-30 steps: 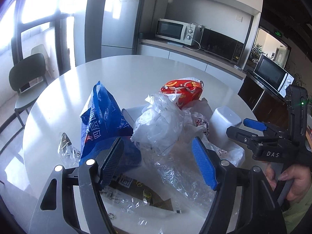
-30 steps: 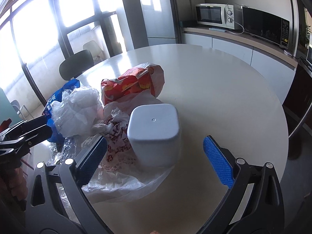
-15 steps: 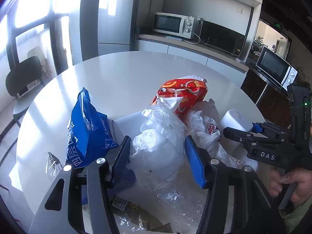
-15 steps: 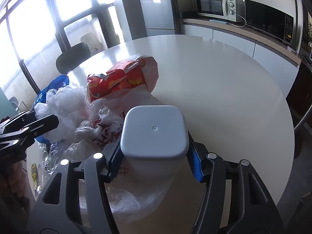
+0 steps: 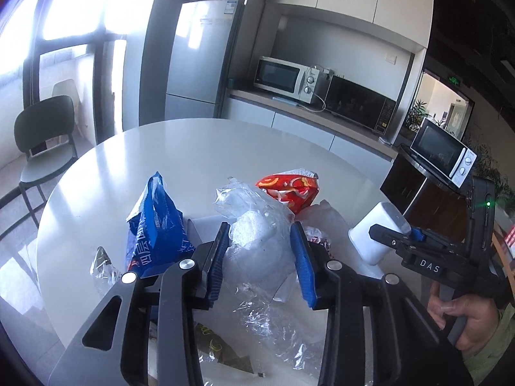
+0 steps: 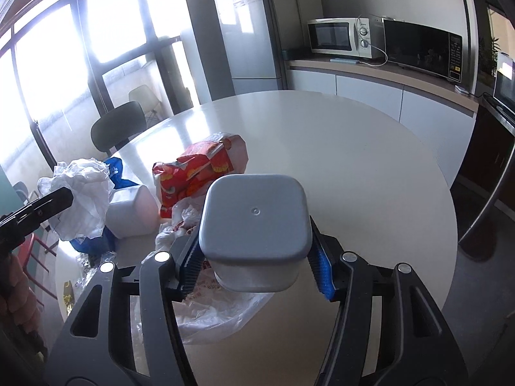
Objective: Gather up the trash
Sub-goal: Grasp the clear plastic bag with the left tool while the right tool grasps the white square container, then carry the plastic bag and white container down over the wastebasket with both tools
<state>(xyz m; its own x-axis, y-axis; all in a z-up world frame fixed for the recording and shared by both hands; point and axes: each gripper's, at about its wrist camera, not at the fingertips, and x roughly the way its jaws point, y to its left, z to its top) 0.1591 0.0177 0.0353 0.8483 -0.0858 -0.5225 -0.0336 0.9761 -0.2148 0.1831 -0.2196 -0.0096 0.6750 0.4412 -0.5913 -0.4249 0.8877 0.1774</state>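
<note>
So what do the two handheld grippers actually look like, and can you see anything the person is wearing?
Both are black, angular frames with silver rivets and ribbed blue pads. The left gripper shows this close up. The right gripper, seen side-on, carries white "DAS" lettering and a small green light. The hand holding it emerges from a light green sleeve.

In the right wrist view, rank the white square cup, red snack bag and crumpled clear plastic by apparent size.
1. White square cup, though nearness to the camera inflates it.
2 and 3. Red snack bag and crumpled clear plastic look alike; I won't rank them.
</note>
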